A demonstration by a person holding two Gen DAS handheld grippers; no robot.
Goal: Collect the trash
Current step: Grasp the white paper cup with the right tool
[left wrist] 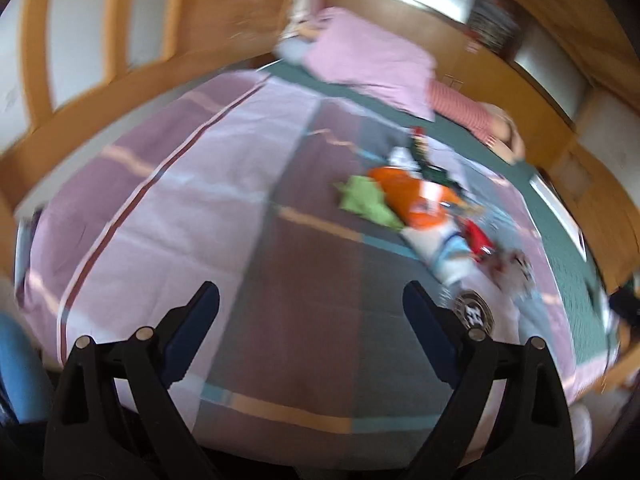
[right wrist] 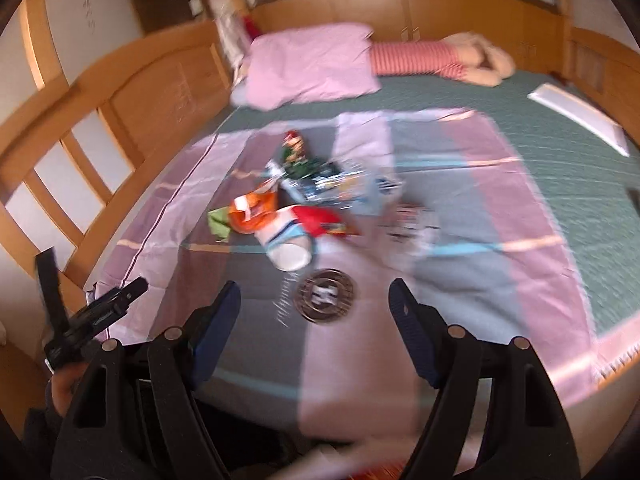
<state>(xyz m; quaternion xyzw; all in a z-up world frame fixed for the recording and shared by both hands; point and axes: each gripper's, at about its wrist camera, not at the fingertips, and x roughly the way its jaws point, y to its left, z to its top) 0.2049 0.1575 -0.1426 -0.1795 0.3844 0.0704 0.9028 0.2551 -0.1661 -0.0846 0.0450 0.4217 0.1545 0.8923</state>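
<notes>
A pile of trash lies on a striped pink and grey cloth (right wrist: pixel 460 208) on a bed: an orange wrapper (right wrist: pixel 254 208), a green scrap (right wrist: pixel 218 222), a white paper cup on its side (right wrist: pixel 286 246), a red wrapper (right wrist: pixel 324 220), a green packet (right wrist: pixel 300 160) and a clear bag with a round dark logo (right wrist: pixel 326 296). My right gripper (right wrist: pixel 314 304) is open and empty, just short of the logo bag. My left gripper (left wrist: pixel 312 308) is open and empty above the cloth (left wrist: pixel 192 184), left of the pile: orange wrapper (left wrist: pixel 416 196), cup (left wrist: pixel 444 252), logo bag (left wrist: pixel 474 314).
A pink pillow (right wrist: pixel 308 66) and a striped plush toy (right wrist: pixel 440 58) lie at the head of the green bedspread (right wrist: pixel 580 184). A wooden bed frame (right wrist: pixel 100 92) runs along the left. The left hand-held gripper shows in the right wrist view (right wrist: pixel 92 316).
</notes>
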